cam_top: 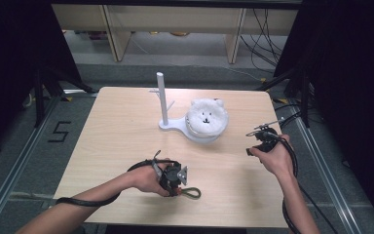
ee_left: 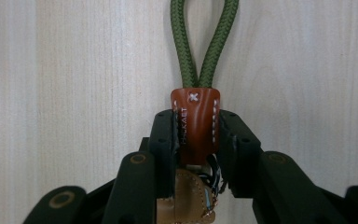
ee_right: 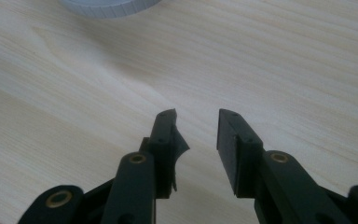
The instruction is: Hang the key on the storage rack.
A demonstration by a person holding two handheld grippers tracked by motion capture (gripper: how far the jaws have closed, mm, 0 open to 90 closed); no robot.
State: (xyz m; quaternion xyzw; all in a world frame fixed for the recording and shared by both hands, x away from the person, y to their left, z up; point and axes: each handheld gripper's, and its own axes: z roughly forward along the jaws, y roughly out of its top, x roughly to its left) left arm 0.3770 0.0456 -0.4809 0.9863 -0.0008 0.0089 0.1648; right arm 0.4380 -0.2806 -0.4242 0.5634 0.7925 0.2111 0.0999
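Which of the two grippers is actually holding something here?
The left gripper: its jaws clamp the brown leather tab of a green cord loop. The right gripper is open, empty.

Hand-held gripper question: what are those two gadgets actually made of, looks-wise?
Each hand-held gripper, left and right, is black, with two blocky jaws on hinged links fixed by brass-coloured rivets. A black cable trails from each. The left carries a grey three-cornered plate. The person's forearms are bare, no sleeves.

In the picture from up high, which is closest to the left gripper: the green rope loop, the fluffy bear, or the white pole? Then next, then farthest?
From the left gripper:
1. Green rope loop, held in its jaws.
2. Fluffy bear, beyond it, to the right.
3. White pole, farthest, near the table's far edge.
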